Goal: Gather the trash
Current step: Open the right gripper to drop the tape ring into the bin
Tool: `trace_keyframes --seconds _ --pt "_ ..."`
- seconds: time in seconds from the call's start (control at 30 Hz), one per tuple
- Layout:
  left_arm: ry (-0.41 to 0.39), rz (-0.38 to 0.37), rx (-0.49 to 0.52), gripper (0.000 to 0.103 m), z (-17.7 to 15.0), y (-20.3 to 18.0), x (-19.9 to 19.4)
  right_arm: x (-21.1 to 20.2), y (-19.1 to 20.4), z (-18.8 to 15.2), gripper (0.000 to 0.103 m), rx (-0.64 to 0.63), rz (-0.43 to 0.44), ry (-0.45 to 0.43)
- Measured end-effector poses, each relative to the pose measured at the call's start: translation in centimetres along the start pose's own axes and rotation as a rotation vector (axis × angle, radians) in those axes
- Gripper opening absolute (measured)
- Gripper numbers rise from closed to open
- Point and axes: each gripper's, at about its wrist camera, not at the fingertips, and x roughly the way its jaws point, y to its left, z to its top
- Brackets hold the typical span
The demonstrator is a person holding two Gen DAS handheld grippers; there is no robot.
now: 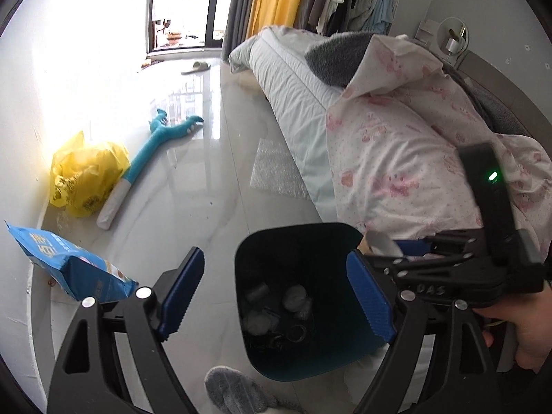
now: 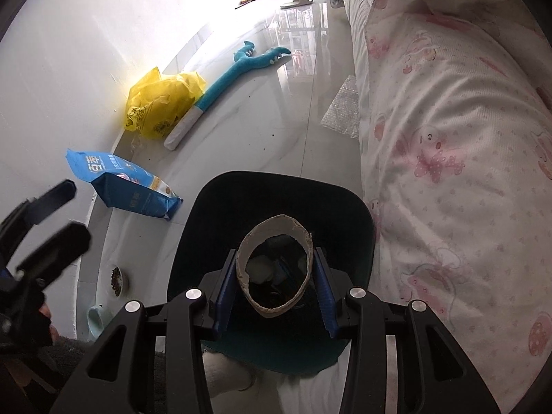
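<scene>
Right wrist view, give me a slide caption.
Right gripper holds a cardboard tube above the dark bin.

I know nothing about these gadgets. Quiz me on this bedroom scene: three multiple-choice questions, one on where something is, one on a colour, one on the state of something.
1. Where does the yellow plastic bag lie?
A. on the bed
B. on the floor by the white wall
C. inside the bin

2. What colour is the long plush toy?
A. teal blue
B. red
C. black

3. What are the right gripper's jaws doing?
A. standing wide with nothing between them
B. gripping a cardboard tube
C. holding a slipper

Answers:
1 B, it sits crumpled at the foot of the wall, beside the toy.
2 A, its body is teal with a white end.
3 B, the blue pads press both sides of the cardboard tube, held above the dark bin.
</scene>
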Motion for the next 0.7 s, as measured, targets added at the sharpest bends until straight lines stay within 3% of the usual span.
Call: trace_keyframes --seconds 0.07,0.33,0.57,0.7 --pt "-0.019 -0.001 -0.001 0.086 0.3 0.3 -0.6 0.6 0.0 -0.2 0.044 0.004 -0.005 0.016" --pt "-0.086 -0.023 -0.027 0.091 1.9 0.4 -3.1 1.1 0.6 -0.3 0.064 -0.021 -0.034 0.013" --pt "-0.169 -0.03 -0.01 0.094 3.6 -1.2 -5.2 -0.8 0.1 -0.5 0.065 -0.046 -0.059 -0.043" --pt "-0.215 -0.075 0.0 0.097 4.2 -2.2 -6.2 -2.3 -0.5 -0.5 0.066 -0.061 -0.082 -0.086"
